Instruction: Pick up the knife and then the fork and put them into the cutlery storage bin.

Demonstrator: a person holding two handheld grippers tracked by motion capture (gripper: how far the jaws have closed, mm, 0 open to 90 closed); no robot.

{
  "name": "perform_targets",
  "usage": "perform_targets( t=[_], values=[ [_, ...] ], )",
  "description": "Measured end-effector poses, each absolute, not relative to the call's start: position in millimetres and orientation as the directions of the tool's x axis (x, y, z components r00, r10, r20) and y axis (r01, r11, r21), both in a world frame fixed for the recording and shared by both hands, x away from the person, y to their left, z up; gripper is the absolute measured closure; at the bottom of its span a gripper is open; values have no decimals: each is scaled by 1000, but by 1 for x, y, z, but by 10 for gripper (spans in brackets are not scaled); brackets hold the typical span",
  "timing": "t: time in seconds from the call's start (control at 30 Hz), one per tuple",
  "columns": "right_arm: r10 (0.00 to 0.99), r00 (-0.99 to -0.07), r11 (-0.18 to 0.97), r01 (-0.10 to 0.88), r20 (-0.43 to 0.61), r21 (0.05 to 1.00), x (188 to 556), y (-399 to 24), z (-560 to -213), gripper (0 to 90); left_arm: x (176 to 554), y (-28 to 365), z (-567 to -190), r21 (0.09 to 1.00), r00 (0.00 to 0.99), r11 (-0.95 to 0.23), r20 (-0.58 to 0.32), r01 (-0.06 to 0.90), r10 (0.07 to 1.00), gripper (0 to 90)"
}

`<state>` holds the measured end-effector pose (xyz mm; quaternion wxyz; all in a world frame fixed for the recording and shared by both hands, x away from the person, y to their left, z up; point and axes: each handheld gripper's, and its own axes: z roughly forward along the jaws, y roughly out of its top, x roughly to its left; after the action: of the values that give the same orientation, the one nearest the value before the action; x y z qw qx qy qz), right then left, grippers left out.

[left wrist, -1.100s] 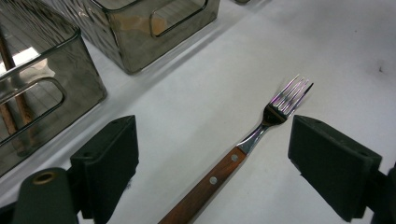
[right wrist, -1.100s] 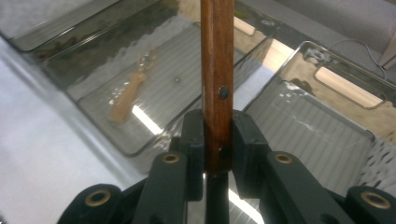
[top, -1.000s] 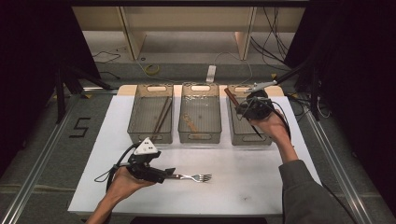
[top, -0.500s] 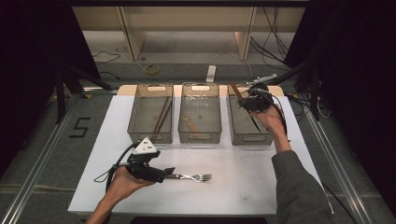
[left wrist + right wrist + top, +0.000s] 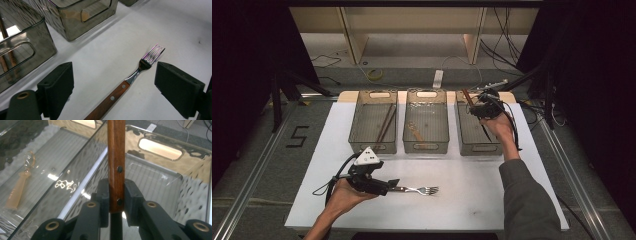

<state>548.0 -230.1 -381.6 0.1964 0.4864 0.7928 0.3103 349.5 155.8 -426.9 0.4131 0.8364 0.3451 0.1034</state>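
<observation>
Step in hand: you look to be sorting cutlery into 3 clear bins; your right hand-held gripper (image 5: 482, 107) holds a wooden-handled utensil (image 5: 116, 157) over the right bin (image 5: 462, 142), ready to set it down.
Right hand-held gripper: clenched on the riveted wooden handle, both pads pressing its flat sides in the right gripper view. The working end is hidden, so whether it is a knife or something else cannot be told.
Left hand-held gripper (image 5: 113, 82): released, jaws wide apart, straddling the fork (image 5: 140, 71) without touching it.
Fork: it lies flat on the white counter (image 5: 522, 200) in front of the middle bin (image 5: 426, 146), tines pointing away from your left hand, wooden handle towards the jaws.
Other bins: the left bin (image 5: 373, 145) holds chopsticks (image 5: 386, 125); the middle bin holds a pale spoon (image 5: 21, 186).
Doing it well: lower the utensil until its far end rests on the right bin's floor, keep it clear of the walls, and only then ease the pads apart so it lies down rather than drops.
Watch for: the handle stands upright in the grip, so tilt it along the bin's length before letting go.
Next, likely: close your left jaws on the fork's handle, not its tines.
</observation>
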Motion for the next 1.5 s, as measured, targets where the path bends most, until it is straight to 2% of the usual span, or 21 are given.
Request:
perform_targets(
  t=[0.23, 0.33, 0.5, 0.87, 1.2, 1.5],
  values=[
    [909, -417, 314, 681, -3, 662, 550, -229, -389, 757, 350, 156, -427, 760, 739, -421, -114, 495, 664, 152],
    [915, -403, 303, 705, 11, 641, 551, -229, -392, 600, 350, 156, -427, 762, 735, -415, -115, 497, 669, 152],
    [909, -415, 304, 690, 15, 657, 546, -230, -385, 525, 350, 157, -427, 761, 734, -418, -112, 497, 670, 152],
    [856, -516, 379, 601, -20, 703, 513, -223, -366, 399, 352, 157, -427, 753, 730, -419, -118, 508, 673, 152],
    [782, -623, 420, 522, -4, 742, 467, -209, -366, 348, 355, 158, -428, 741, 724, -429, -111, 517, 681, 152],
    [735, -678, 418, 477, 20, 773, 423, -210, -378, 332, 355, 152, -429, 712, 738, -479, -82, 514, 670, 152]
  ],
)
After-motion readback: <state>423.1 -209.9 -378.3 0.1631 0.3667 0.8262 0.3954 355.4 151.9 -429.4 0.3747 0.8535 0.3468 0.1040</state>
